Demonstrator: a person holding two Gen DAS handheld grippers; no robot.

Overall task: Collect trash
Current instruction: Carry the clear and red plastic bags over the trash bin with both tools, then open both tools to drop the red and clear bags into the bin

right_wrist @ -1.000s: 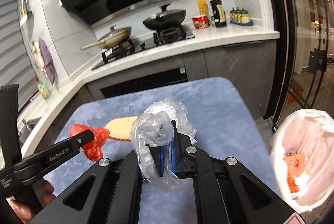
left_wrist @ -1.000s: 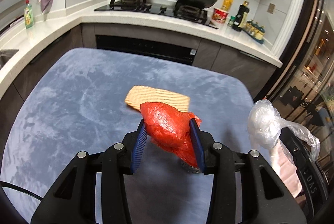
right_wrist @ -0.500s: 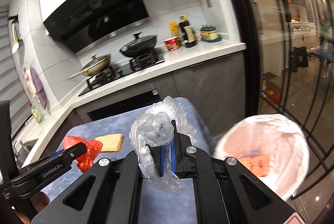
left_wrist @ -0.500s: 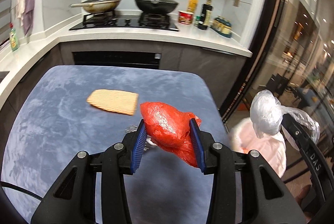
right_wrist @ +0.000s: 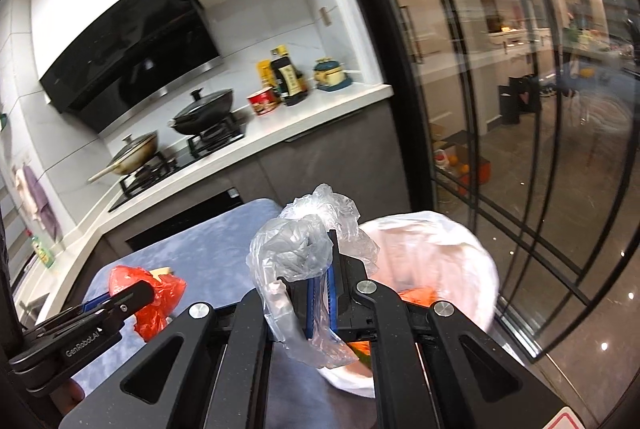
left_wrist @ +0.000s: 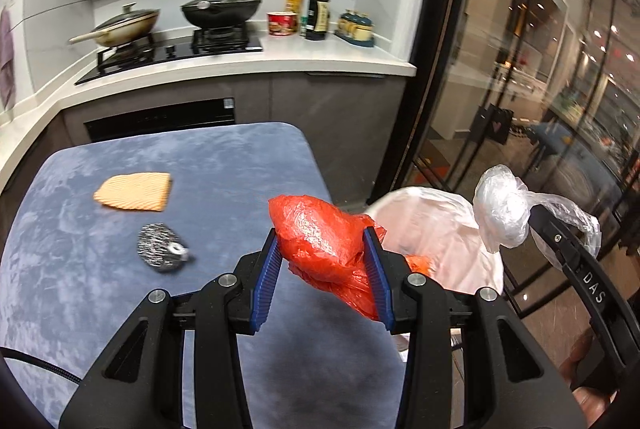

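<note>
Left gripper (left_wrist: 325, 271) clamped on a crumpled red plastic bag (left_wrist: 320, 241), its blue pads pressed into both flanks of the wad; the bag hangs in the air over the right edge of the blue table (left_wrist: 120, 289), just short of the white-lined trash bin (left_wrist: 432, 213). Right gripper (right_wrist: 322, 299) pinched nearly shut on a crumpled clear plastic bag (right_wrist: 296, 249), which bunches above the fingers and trails below them, in front of the bin's opening in the right wrist view.

Handling, as judged: both bags are thin film – very light, soft, fully collapsible and not fragile. The film looks slick, so a grip through the thickest part of the wad, as here, should hold better than a grip on a loose tail; the clear bag's trailing flap may cling to a pad on release.

Count:
- crumpled bags in hand – 2 (1 red, 1 clear)
- bins – 1, with orange-red scrap already at its bottom
- things left on the table – 2: 1 orange ribbed cloth (left_wrist: 134, 191) and 1 steel scouring ball (left_wrist: 160, 253), near each other and apart from both grippers
- lidded pans on the hob behind – 2

Whether the cloth and scourer count as trash cannot be told
</note>
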